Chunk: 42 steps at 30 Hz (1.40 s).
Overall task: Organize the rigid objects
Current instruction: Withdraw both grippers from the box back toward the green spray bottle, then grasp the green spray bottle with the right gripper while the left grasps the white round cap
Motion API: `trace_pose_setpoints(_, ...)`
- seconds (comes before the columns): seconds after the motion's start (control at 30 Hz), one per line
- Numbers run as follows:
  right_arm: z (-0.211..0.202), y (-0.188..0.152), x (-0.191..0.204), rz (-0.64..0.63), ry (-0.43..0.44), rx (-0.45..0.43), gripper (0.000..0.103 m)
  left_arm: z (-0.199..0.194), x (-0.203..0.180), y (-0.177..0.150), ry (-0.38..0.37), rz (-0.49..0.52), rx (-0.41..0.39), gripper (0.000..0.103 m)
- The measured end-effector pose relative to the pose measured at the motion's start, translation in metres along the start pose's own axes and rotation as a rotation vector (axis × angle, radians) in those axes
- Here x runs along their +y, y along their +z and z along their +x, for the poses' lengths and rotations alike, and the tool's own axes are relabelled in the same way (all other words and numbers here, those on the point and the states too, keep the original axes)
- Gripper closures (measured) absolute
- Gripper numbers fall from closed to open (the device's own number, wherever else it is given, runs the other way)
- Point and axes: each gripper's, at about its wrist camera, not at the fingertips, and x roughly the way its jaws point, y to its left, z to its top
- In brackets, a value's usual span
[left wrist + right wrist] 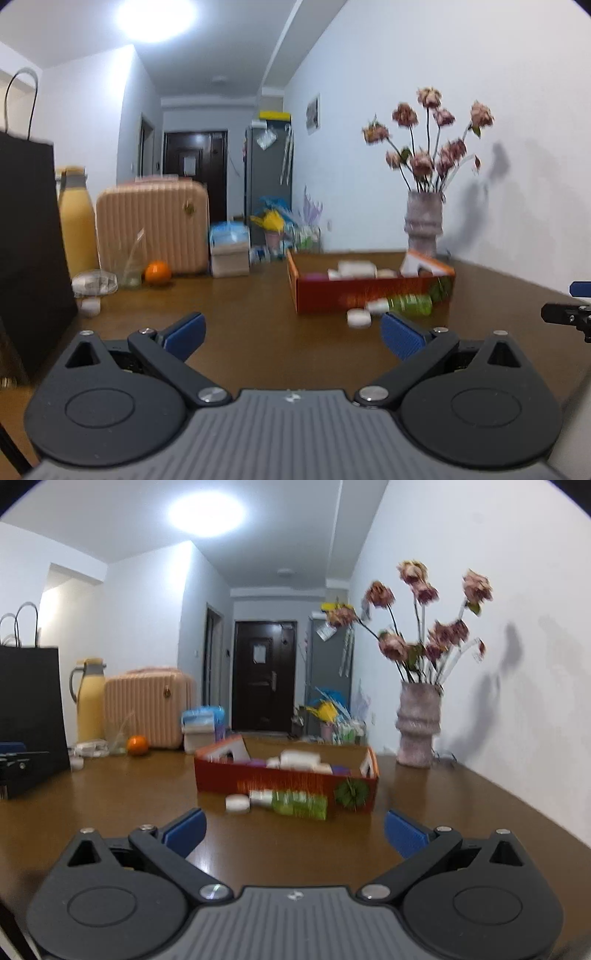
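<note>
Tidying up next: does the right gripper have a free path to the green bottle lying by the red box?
Probably yes: the right gripper is open, with only bare table between it and the green bottle.

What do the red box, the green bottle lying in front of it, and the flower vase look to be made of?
The red box looks like printed cardboard: thin walls, folded flaps, matte. The green bottle seems translucent plastic with a white cap, though blur leaves glass possible. The vase looks like ceramic or stone, with a mottled, dull grey-pink surface and ridged waist.
</note>
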Motion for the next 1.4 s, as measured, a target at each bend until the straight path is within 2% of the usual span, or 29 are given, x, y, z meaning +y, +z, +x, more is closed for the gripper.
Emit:
trace_pose_setpoints(0.1,-0.016,-0.018,0.009,0.039,-0.027,0.052,0.0,-0.004,0.003,-0.007,-0.046,-0.004,0.065,0.0)
trace_pose_setpoints(0.17,-0.02,-0.025,0.012,0.051,0.008,0.073,0.0,-0.004,0.0,-0.008,-0.038,0.018,0.066,0.0)
trace_pose_setpoints(0.3,-0.007,-0.022,0.008,0.04,-0.026,0.087,0.0,0.015,-0.006,-0.002,-0.071,0.035,0.057,0.0)
trace_pose_setpoints(0.43,0.024,-0.016,-0.002,0.011,-0.042,0.11,0.004,0.061,-0.01,0.009,-0.134,-0.068,0.126,0.0)
trace_pose_setpoints(0.5,0.044,-0.01,-0.006,0.0,-0.031,0.124,0.004,0.089,-0.015,0.015,-0.218,-0.104,0.152,0.0)
trace_pose_setpoints(0.57,0.069,-0.001,-0.008,-0.018,-0.017,0.144,0.007,0.115,-0.025,0.021,-0.256,-0.088,0.16,0.0)
trace_pose_setpoints(0.67,0.108,0.016,-0.011,-0.077,0.02,0.167,0.008,0.162,-0.045,0.031,-0.279,0.02,0.167,0.001)
trace_pose_setpoints(0.77,0.152,0.032,-0.02,-0.152,0.084,0.177,0.011,0.213,-0.061,0.033,-0.285,0.084,0.232,0.017)
trace_pose_setpoints(0.8,0.171,0.037,-0.024,-0.169,0.114,0.183,0.016,0.232,-0.063,0.031,-0.293,0.084,0.27,0.023)
trace_pose_setpoints(0.83,0.185,0.04,-0.027,-0.176,0.134,0.195,0.021,0.247,-0.066,0.03,-0.298,0.087,0.306,0.024)
trace_pose_setpoints(0.9,0.218,0.045,-0.033,-0.174,0.176,0.225,0.024,0.277,-0.068,0.024,-0.308,0.09,0.36,0.026)
trace_pose_setpoints(1.0,0.259,0.049,-0.037,-0.143,0.219,0.284,0.028,0.306,-0.071,0.023,-0.309,0.101,0.367,0.027)
trace_pose_setpoints(1.03,0.266,0.048,-0.036,-0.15,0.236,0.286,0.029,0.313,-0.072,0.023,-0.313,0.102,0.373,0.027)
trace_pose_setpoints(1.1,0.28,0.047,-0.033,-0.191,0.248,0.294,0.029,0.327,-0.072,0.022,-0.31,0.101,0.408,0.037)
trace_pose_setpoints(1.17,0.29,0.045,-0.031,-0.226,0.254,0.297,0.031,0.335,-0.072,0.02,-0.323,0.104,0.42,0.039)
trace_pose_setpoints(1.23,0.301,0.041,-0.034,-0.225,0.284,0.322,0.041,0.339,-0.072,0.015,-0.325,0.102,0.427,0.043)
trace_pose_setpoints(1.33,0.311,0.038,-0.039,-0.208,0.33,0.341,0.048,0.339,-0.071,0.008,-0.327,0.093,0.416,0.048)
trace_pose_setpoints(1.4,0.314,0.039,-0.041,-0.187,0.351,0.351,0.049,0.338,-0.071,0.009,-0.324,0.106,0.418,0.055)
